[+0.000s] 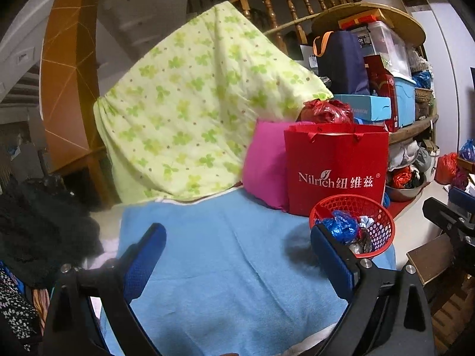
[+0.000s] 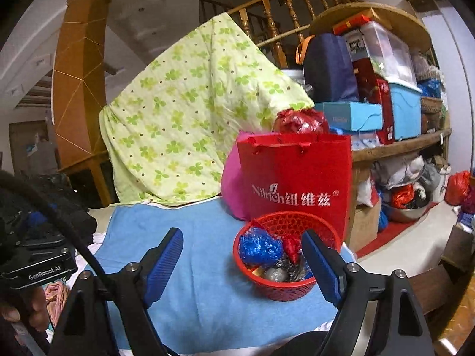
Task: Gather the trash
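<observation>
I have both grippers hanging above the blue towel point(image 2: 190, 305) that covers the tabletop. The left gripper point(image 1: 237, 255) has its fingers spread wide with nothing between them, and the right gripper point(image 2: 243, 258) is likewise spread and holding nothing. No earlier picture is given, so I say only how they stand.

The trash sits in the red mesh basket point(image 2: 285, 292) at the right, near edge of the towel, just in front of the red paper bag point(image 2: 297, 184). Inside I can make out a crumpled blue plastic wrapper point(image 2: 258, 247), a scrap of red plastic point(image 2: 292, 246) and some silvery foil point(image 2: 274, 274), all loosely piled. From the left wrist view the basket point(image 1: 383, 228) lies just beyond my right-hand finger.

I judge the wrappers to be very light, soft and crackly; they will crush flat under the fingers and may slip or spring out, so I would pinch a bunched fold near the middle instead of a loose edge. The basket itself looks thin and light, a little flexible; its rim is the sensible place to take hold if it must be moved. No loose trash shows on the towel
</observation>
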